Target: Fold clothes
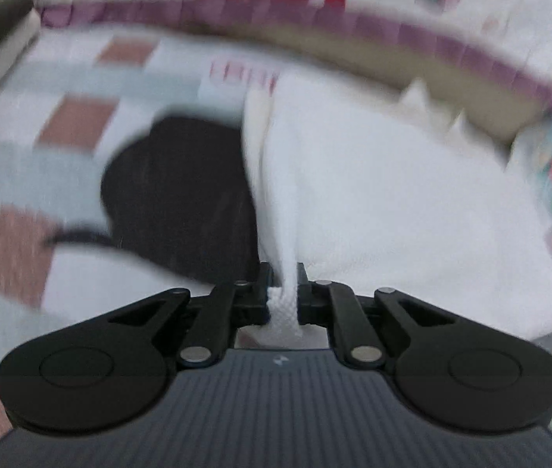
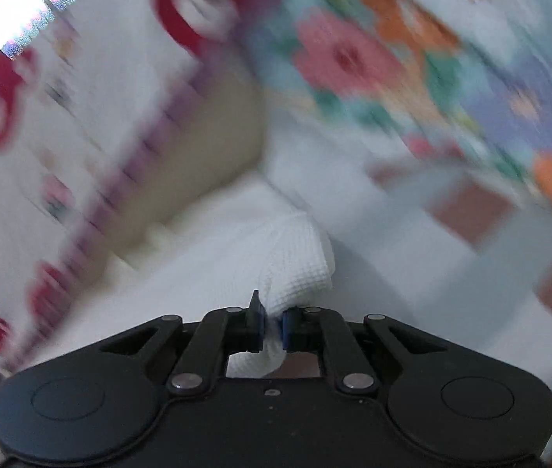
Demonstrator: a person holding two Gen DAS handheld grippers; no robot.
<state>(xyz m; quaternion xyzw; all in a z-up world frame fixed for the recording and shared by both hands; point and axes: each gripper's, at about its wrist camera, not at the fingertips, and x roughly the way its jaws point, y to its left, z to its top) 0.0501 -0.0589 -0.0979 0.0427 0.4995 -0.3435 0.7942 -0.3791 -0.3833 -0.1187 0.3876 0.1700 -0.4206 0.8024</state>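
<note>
Two wrist views, both smeared by motion. Your left tongs (image 1: 283,292) are closed down to a narrow gap on a bunched strip of the white waffle-weave garment (image 1: 373,202), which runs up and away from the jaws in a taut ridge. Your right tongs (image 2: 272,325) are likewise nearly closed, pinching a rounded fold of the same white cloth (image 2: 295,257). Both pairs have hold of fabric and nothing else.

The garment lies spread on the bed, over a checked bedsheet (image 1: 81,124) of pale and reddish-brown squares, with a dark garment (image 1: 182,191) just beside it, partly tucked under its edge in the left view. A floral cloth (image 2: 412,70) sits beyond the white one, and a red-and-white patterned quilt (image 2: 61,117) with a purple border lies along the far side (the blur makes its edge hard to place, so it probably overlaps the bed rather than a wall).

Step in hand, as a judgement: the two-point grasp is made and the fold itself is not yet laid. Your next move calls for lifting both pinched points together, keeping the span between them taut, and carrying the held edge across to meet the opposite one without dragging the dark garment along.
</note>
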